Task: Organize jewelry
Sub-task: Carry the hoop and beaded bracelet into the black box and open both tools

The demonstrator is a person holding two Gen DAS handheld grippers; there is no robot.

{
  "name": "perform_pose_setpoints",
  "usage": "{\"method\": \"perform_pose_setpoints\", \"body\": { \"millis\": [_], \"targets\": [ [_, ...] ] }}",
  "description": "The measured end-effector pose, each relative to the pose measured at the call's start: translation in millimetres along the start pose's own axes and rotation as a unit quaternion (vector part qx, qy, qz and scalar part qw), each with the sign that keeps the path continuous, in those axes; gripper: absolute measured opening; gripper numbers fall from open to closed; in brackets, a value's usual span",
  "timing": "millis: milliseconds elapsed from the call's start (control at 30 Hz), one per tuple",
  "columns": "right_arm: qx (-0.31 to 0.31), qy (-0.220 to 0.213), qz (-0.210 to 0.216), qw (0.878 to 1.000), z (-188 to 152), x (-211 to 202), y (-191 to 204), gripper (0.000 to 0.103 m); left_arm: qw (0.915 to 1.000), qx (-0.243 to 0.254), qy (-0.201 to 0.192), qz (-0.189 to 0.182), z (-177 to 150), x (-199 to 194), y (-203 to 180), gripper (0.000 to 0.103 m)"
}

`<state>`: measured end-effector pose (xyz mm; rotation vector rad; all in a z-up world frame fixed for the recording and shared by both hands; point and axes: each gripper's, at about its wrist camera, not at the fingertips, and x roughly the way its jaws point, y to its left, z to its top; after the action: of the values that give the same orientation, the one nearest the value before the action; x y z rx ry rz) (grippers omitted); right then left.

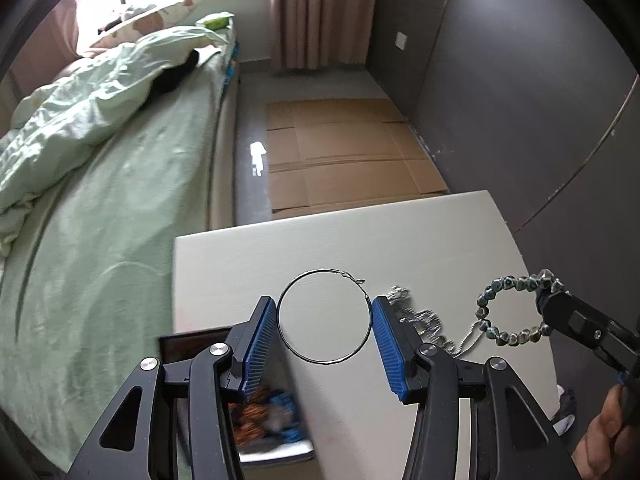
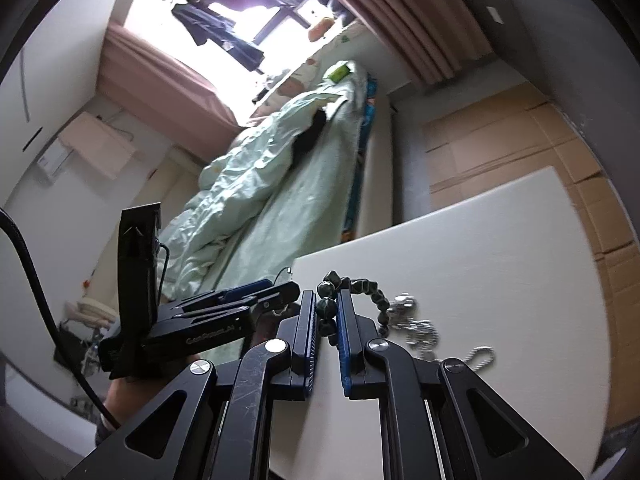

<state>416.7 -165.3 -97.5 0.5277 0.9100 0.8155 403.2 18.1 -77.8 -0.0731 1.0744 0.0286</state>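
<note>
Thin silver hoop earring (image 1: 324,316) spans the gap of the left hand-held gripper (image 1: 324,330), half open, both blue pads on its rim, lifted over the white desk (image 1: 400,236). Dark beaded bracelet (image 1: 516,310) is pinched in the nearly closed right hand-held gripper (image 2: 329,320) (loop dangling free). Silver chain (image 1: 424,318) lies on the desk between them. Open box (image 1: 268,412) of blurred trinkets below left, green bed (image 1: 120,208) beyond.

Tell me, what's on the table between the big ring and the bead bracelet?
A tangled silver chain lies on the white table between the hoop earring and the beaded bracelet, clearest in the left wrist view.
</note>
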Motion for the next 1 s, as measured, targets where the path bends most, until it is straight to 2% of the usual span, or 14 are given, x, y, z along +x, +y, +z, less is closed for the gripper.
{"method": "perform_pose_setpoints", "body": {
  "millis": [367,533,600,667,733,1000],
  "targets": [
    [-0.039,0.026,0.027,0.999,-5.1,34.2,40.9,0.011,0.9994,-0.03,0.007,0.016,-29.4,-15.2,47.3,0.052],
    [-0.054,0.043,0.034,0.997,-12.0,53.3,57.2,0.011,0.9984,-0.053,0.02,0.003,-43.1,-8.2,63.4,0.053],
    [-0.058,0.049,0.035,0.996,-15.4,60.3,63.6,0.011,0.9975,-0.063,0.03,-0.009,-49.3,-4.3,70.9,0.06],
    [-0.063,0.055,0.039,0.996,-18.3,66.7,70.0,0.011,0.9969,-0.073,0.025,-0.013,-54.7,-7.2,77.9,0.073],
    [-0.067,0.061,0.042,0.995,-20.6,72.9,76.0,0.011,0.9967,-0.079,0.018,-0.011,-58.3,-12.3,83.9,0.078],
    [-0.078,0.087,0.053,0.992,-31.3,101.2,94.2,0.011,0.9946,-0.104,-0.007,-0.006,-79.8,-40.5,116.2,0.078]
  ]
}}
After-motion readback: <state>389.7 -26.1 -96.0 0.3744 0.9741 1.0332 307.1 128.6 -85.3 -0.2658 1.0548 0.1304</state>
